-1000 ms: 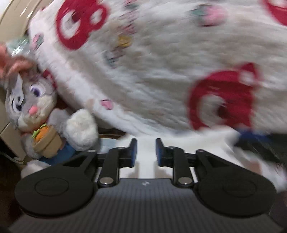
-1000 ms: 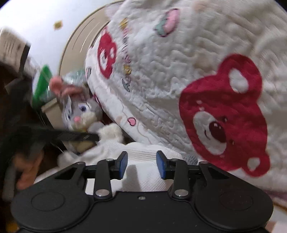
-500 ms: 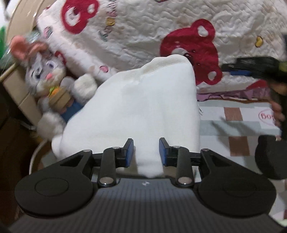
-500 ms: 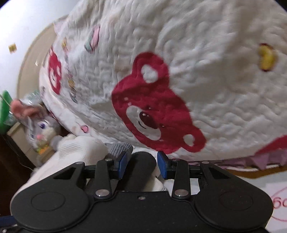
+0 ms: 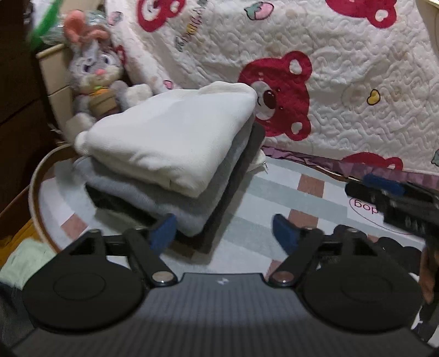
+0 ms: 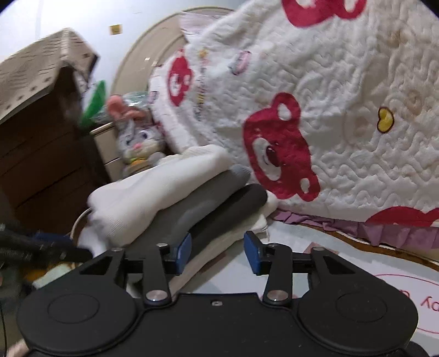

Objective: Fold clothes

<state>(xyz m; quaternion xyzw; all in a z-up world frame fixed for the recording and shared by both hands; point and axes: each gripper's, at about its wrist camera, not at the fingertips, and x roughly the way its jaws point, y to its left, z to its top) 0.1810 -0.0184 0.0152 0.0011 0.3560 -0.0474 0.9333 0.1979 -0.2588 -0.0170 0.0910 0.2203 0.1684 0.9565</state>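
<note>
A: Stack (image 5: 175, 153) is seen folded on the bed (image 5: 274, 192), white sweater (image 5: 170, 131) on top. Left gripper (image 5: 223, 233) and right gripper (image 6: 216, 248) are spread wide, nothing held.

B: Pile could be toppled if clipped by a finger.

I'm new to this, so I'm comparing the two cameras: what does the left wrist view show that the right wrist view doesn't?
Only the left wrist view shows the checked mat under the stack and the right gripper at its edge.

Only the right wrist view shows the wall and a patterned cloth over dark furniture.

Both show the white garment topping the folded stack, the plush rabbit and the bear quilt.
</note>
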